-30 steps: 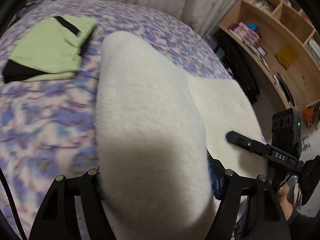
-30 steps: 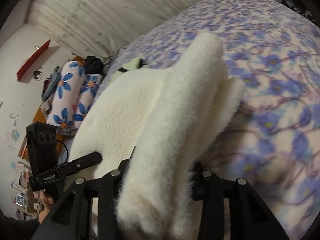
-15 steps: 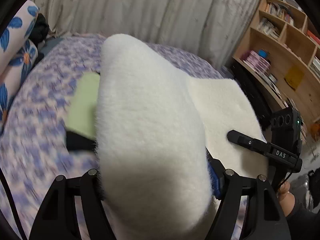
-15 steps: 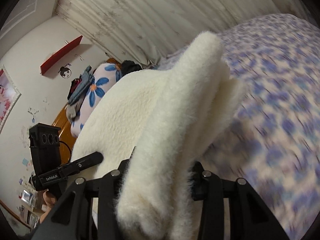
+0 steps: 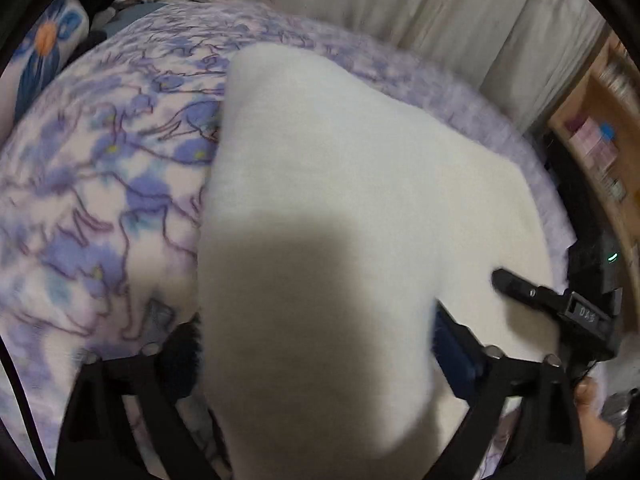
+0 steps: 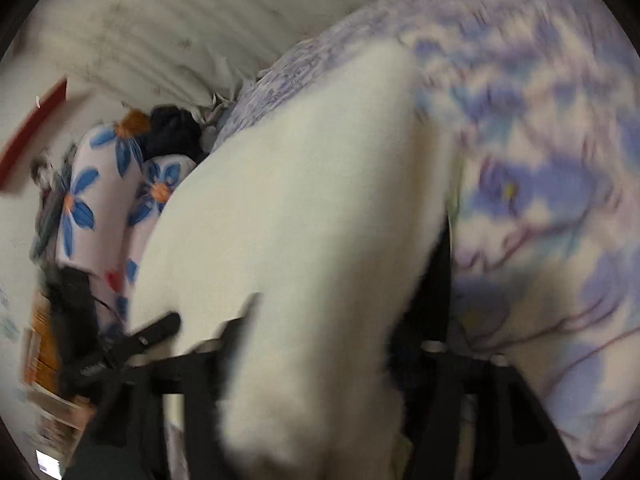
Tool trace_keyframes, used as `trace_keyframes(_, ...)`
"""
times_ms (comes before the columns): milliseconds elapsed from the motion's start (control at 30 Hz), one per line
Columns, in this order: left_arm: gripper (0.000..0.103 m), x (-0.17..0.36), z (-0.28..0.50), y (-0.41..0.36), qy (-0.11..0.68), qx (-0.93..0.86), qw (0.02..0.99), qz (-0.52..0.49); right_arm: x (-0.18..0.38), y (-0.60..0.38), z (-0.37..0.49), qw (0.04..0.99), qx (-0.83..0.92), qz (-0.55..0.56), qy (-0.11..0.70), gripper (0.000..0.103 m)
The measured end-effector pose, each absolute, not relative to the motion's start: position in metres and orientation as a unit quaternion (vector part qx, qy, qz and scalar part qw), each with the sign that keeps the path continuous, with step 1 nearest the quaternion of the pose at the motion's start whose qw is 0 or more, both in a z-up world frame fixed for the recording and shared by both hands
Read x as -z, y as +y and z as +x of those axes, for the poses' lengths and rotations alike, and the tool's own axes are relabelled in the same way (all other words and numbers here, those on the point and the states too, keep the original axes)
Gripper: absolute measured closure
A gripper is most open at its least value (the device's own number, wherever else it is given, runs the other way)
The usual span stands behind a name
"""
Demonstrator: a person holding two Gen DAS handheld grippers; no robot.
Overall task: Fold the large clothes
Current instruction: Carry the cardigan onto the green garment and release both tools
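Observation:
A thick white fleece garment (image 5: 340, 160), folded, lies stretched over the purple flowered bedspread (image 5: 100, 180). Its near end runs between the fingers of my left gripper (image 5: 316, 328), whose jaws are opening and stand wide beside the fleece. In the right wrist view the same garment (image 6: 300, 200) passes through my right gripper (image 6: 332, 332). Its jaws are opening too, with the fleece still between them, and the picture is blurred. A thin light green sliver (image 6: 454, 204) shows at the garment's right edge. Each view shows the other gripper (image 5: 560, 304) (image 6: 132, 344) beside the fleece.
Blue-flowered pillows (image 6: 92, 184) and dark clothing (image 6: 172, 132) lie at the head of the bed. A pale curtain (image 5: 360, 0) hangs behind the bed. A wooden bookshelf (image 5: 600, 140) stands on the right. A person's hand (image 5: 592, 400) holds the right gripper.
Both grippers swept the fleece across the bed toward the curtain and down onto it. Both pairs of jaws widened. The folded green garment is gone from the left wrist view.

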State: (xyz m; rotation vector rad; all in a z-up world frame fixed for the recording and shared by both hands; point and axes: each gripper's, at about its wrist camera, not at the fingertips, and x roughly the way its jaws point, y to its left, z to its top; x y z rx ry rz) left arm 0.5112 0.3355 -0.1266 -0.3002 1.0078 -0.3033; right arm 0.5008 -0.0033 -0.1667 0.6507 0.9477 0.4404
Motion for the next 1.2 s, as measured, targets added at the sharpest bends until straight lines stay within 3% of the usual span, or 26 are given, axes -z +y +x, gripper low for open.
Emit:
trace_keyframes(233, 0.006, 0.105, 0.494, 0.341, 0.451, 0.107, 0.880, -0.109, 0.121, 0.001, 0.472, 0.870, -0.172, 0.163, 0.432, 0.034)
trace_keyframes(333, 0.010, 0.083, 0.478, 0.346, 0.414, 0.073, 0.901, -0.103, 0.093, 0.002, 0.450, 0.901, -0.135, 0.120, 0.396, 0.034)
trace_keyframes(367, 0.015, 0.075, 0.472, 0.347, 0.399, 0.069, 0.908, -0.105, 0.082, 0.004, 0.438, 0.914, -0.122, 0.104, 0.373, 0.034)
trace_keyframes(433, 0.045, 0.060, 0.459, 0.341, 0.378, 0.070, 0.917, -0.102, 0.069, 0.013, 0.424, 0.929, -0.115, 0.078, 0.343, 0.034)
trace_keyframes(533, 0.066, 0.054, 0.450, 0.318, 0.379, 0.057, 0.921, -0.068, 0.061, 0.037, 0.413, 0.934, -0.140, 0.055, 0.324, 0.036)
trace_keyframes(633, 0.067, 0.067, 0.449, 0.293, 0.401, 0.023, 0.916, -0.010, 0.071, 0.065, 0.414, 0.932, -0.140, 0.016, 0.334, 0.043)
trace_keyframes(767, 0.065, 0.080, 0.450, 0.289, 0.401, -0.028, 0.916, 0.023, 0.101, 0.069, 0.426, 0.929, -0.060, -0.047, 0.362, 0.044)
trace_keyframes(867, 0.062, 0.084, 0.450, 0.291, 0.411, -0.038, 0.910, 0.023, 0.117, 0.035, 0.432, 0.909, -0.097, 0.044, 0.402, 0.045)
trace_keyframes(1200, 0.058, 0.054, 0.406, 0.274, 0.434, -0.046, 0.899, -0.029, 0.058, 0.005, 0.366, 0.920, -0.096, 0.046, 0.377, 0.045)
